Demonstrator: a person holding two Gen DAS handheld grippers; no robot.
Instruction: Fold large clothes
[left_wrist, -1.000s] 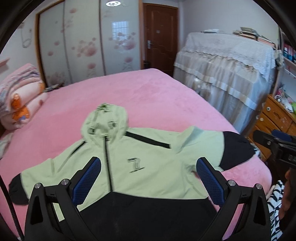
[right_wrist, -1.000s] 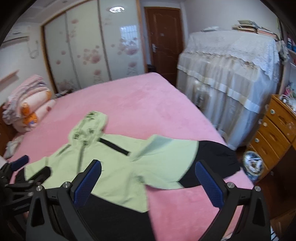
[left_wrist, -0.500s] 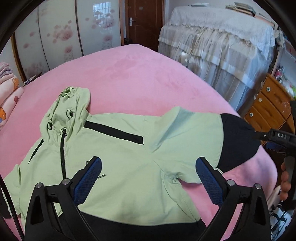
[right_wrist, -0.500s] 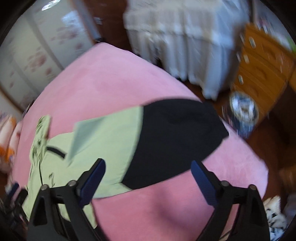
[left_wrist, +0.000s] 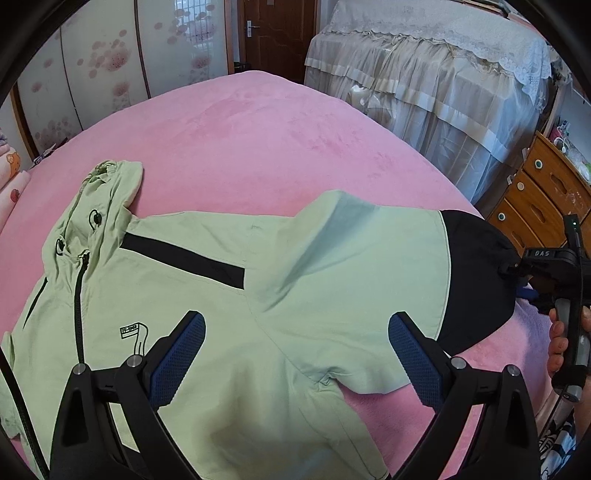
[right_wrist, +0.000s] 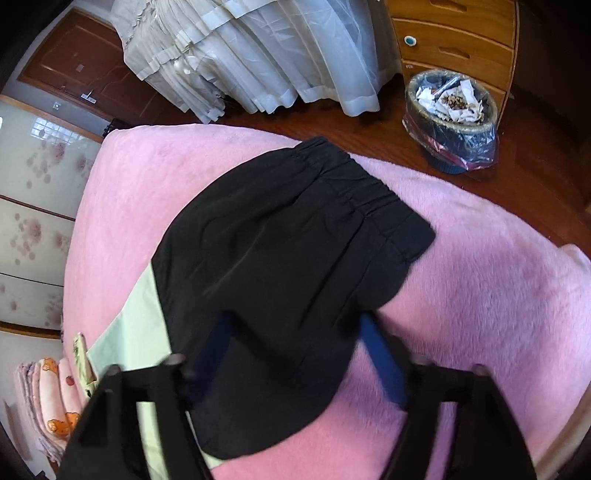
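The green jacket (left_wrist: 229, 332) lay spread on the pink bed (left_wrist: 258, 140). Left hand-held gripper (left_wrist: 295, 354) hovered wide open; right hand-held gripper (right_wrist: 291, 354) had been closing around the black cuff (right_wrist: 295, 251), not yet pinching.

Pale green jacket (left_wrist: 229, 295) – black cuff (right_wrist: 295, 236) – on plain pink bedspread (left_wrist: 240, 140).

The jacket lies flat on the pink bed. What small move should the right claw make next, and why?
Probably finish closing the right claw on the black cuff. Its jaws have just been closing, the cuff lies between them, and they seem not yet pressed on it.
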